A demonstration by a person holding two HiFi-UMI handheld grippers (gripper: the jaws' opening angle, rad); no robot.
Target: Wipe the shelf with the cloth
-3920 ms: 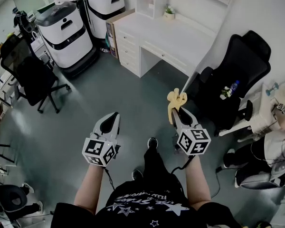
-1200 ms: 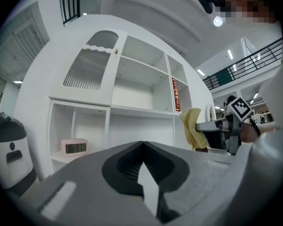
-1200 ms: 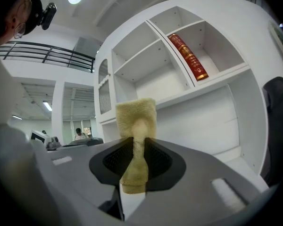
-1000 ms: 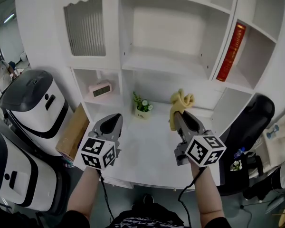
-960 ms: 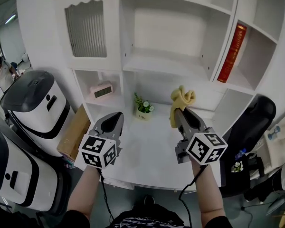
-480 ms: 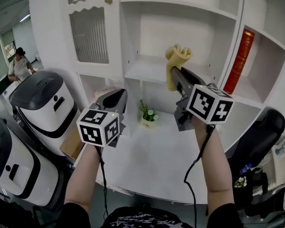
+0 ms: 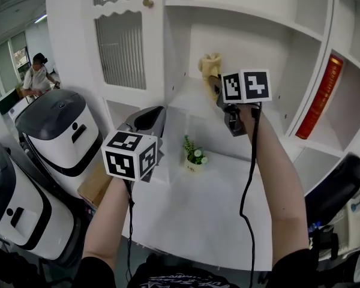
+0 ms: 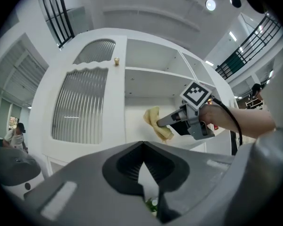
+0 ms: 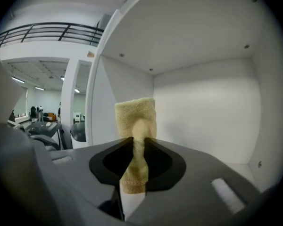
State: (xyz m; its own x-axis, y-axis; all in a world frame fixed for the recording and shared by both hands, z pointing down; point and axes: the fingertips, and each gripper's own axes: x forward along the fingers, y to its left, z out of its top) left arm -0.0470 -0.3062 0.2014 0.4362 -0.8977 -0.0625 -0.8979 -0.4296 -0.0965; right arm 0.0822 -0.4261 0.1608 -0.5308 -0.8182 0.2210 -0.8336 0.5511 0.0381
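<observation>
The right gripper (image 7: 215, 81) has climbed from low over the desk surface (image 7: 198, 218), where it hung by the little potted plant (image 7: 195, 156) a second ago, and now reaches forward into the open middle compartment of the shelf (image 7: 189, 99). Its fingers are clenched on the yellow cloth (image 7: 209, 65), which sticks up past the tips as a folded wad. In the right gripper view the cloth (image 9: 135, 119) stands against the compartment's back wall and left side wall, so it is inside the opening rather than in front of it as it was half a second ago. Whether the cloth already touches the shelf board cannot be told; it looks held just above it. The left gripper (image 7: 149, 117) has risen only slightly and waits below near the shelf's lower edge, its fingers closed together on nothing. The carrying part seems over, and wiping can probably begin once the wad is lowered and pressed onto the board.
</observation>
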